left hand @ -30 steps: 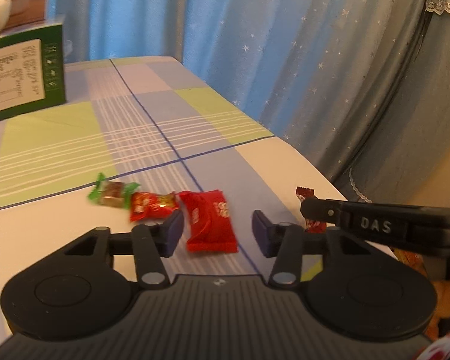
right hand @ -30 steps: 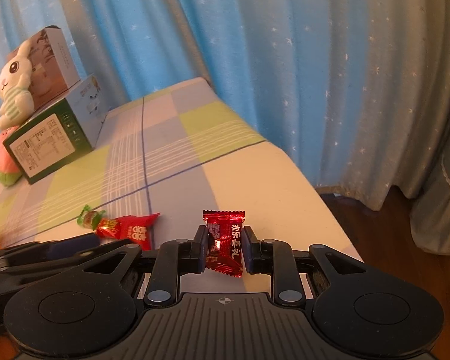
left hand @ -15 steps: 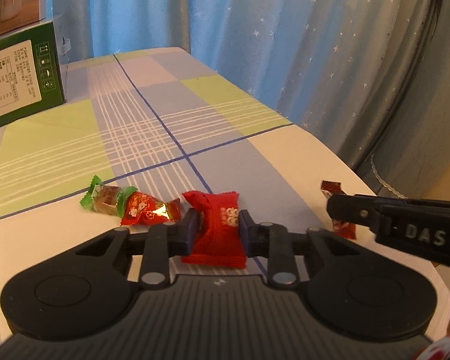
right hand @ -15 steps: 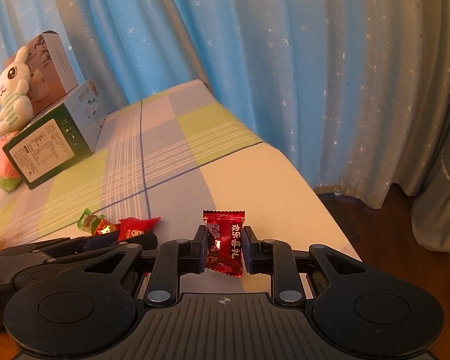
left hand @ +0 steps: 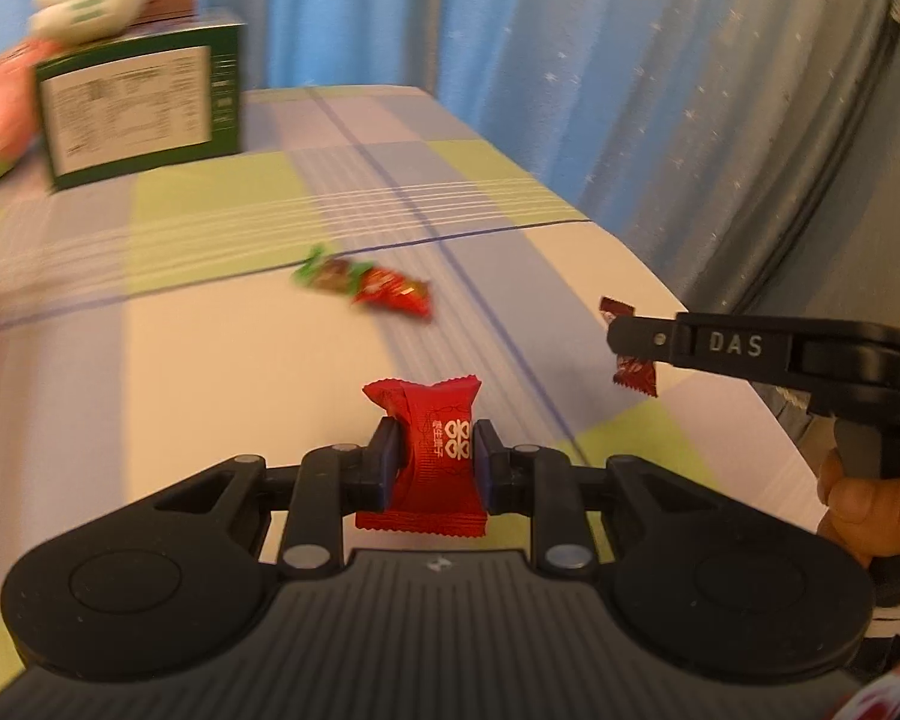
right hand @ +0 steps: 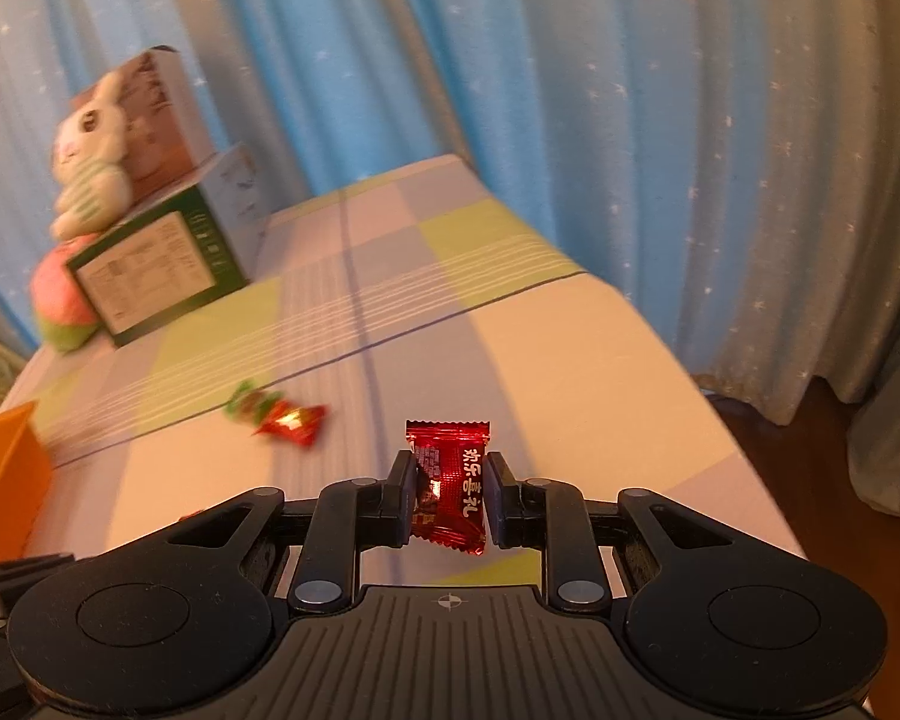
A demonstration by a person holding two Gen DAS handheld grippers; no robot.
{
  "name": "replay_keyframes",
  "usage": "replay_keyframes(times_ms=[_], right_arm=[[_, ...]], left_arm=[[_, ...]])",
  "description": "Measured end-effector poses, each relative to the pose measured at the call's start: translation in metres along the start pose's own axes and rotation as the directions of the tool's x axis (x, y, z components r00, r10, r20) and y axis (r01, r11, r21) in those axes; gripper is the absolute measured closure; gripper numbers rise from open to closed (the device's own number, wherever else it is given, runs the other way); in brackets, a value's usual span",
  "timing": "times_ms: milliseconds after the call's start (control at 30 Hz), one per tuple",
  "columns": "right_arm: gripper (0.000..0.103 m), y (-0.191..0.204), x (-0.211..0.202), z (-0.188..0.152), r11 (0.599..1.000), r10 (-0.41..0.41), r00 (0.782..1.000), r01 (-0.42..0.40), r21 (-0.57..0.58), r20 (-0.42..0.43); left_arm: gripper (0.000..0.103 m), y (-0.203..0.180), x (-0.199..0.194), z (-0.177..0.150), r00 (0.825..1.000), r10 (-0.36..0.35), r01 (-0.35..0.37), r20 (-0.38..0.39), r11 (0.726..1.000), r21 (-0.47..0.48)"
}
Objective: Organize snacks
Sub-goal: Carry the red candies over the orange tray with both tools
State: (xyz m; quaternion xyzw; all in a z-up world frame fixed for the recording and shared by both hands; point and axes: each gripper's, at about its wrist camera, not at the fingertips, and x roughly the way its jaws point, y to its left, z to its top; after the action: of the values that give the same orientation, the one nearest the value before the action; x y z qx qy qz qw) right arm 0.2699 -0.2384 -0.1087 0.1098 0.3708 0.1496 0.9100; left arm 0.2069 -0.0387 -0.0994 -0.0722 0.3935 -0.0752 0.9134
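A green box (right hand: 162,267) and plush rabbit (right hand: 93,147) stand far back on the tabletop (left hand: 210,360); two candies (left hand: 366,283) lie mid-table. Left gripper (left hand: 435,468), open a second ago, now lifts the red snack (left hand: 432,456); right gripper (right hand: 450,489) stays clenched on the dark-red candy (right hand: 450,480).

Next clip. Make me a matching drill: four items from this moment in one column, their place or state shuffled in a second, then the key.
Items:
1. bright red packet
2. dark red candy
3. green-ended candy
4. orange bin

Place or state:
A. lying on the tablecloth
B. held in the right tongs
C. at the table's left edge
D. held in the left tongs

Pairs: 1-D, 2-B, 3-A, 4-C
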Motion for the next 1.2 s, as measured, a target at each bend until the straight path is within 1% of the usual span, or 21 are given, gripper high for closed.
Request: replay_keyframes(times_ms=[100,333,667,867,1200], right_arm=[[0.079,0.015,-0.019,-0.013,1.000,0.024,1.000,-0.024,-0.010,-0.001],[0.079,0.053,-0.059,-0.041,0.998,0.067,0.997,-0.068,-0.018,-0.023],[0.079,0.103,-0.111,-0.065,0.992,0.103,0.994,-0.105,-0.073,-0.026],[0.079,0.126,-0.131,-0.077,0.985,0.126,0.991,-0.130,-0.113,-0.035],[0.079,0.163,-0.147,-0.085,0.967,0.170,0.985,-0.175,-0.185,-0.041]], left_arm=[[0.080,0.011,-0.029,-0.011,1.000,0.025,-0.025,0.003,0.999,-0.034],[0.080,0.030,-0.094,-0.031,0.997,0.070,-0.069,0.021,0.994,-0.080],[0.080,0.047,-0.170,-0.051,0.991,0.118,-0.110,0.057,0.986,-0.129],[0.080,0.053,-0.198,-0.058,0.986,0.148,-0.138,0.071,0.982,-0.130],[0.080,0.064,-0.226,-0.067,0.980,0.182,-0.171,0.084,0.977,-0.128]])
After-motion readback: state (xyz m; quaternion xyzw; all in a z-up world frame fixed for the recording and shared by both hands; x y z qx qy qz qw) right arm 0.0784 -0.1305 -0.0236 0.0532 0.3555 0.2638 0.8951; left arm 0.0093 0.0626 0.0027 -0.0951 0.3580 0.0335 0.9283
